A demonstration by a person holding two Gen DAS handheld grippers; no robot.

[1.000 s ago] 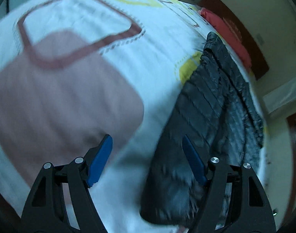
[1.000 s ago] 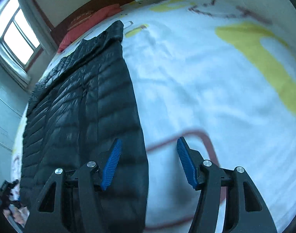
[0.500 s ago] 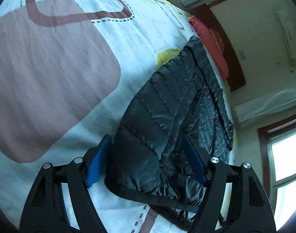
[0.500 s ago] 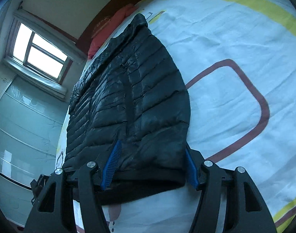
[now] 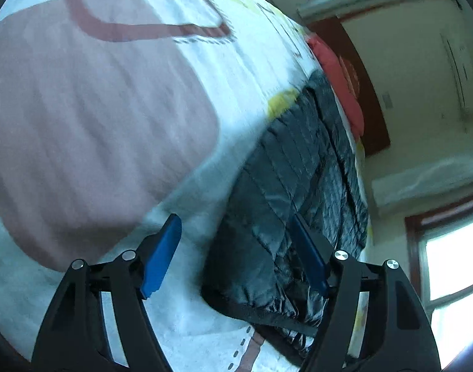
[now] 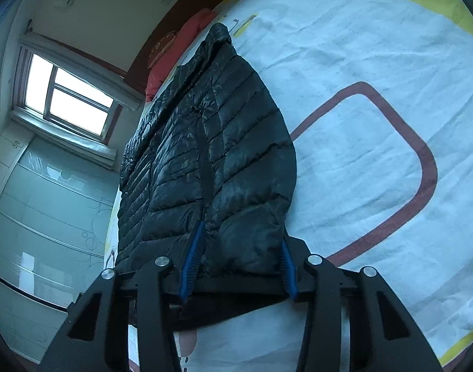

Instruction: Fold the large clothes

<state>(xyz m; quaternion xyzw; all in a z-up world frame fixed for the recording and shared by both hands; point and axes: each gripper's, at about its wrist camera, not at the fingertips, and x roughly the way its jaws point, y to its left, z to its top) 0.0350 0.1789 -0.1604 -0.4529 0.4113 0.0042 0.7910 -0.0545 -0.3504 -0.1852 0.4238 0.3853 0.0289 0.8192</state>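
Black puffer jacket (image 6: 211, 155) lying lengthwise away along the bed (image 6: 375, 62): right hand-held gripper (image 6: 239, 260), jaws just closing, clenches its near hem; left hand-held gripper (image 5: 236, 251) gapes beside the hem's other corner.

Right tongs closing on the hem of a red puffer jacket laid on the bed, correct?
Not red: the right wrist view shows a black puffer jacket. The right tongs have just been closing, its hem corner between the pads, on the bed. The red thing is a pillow.
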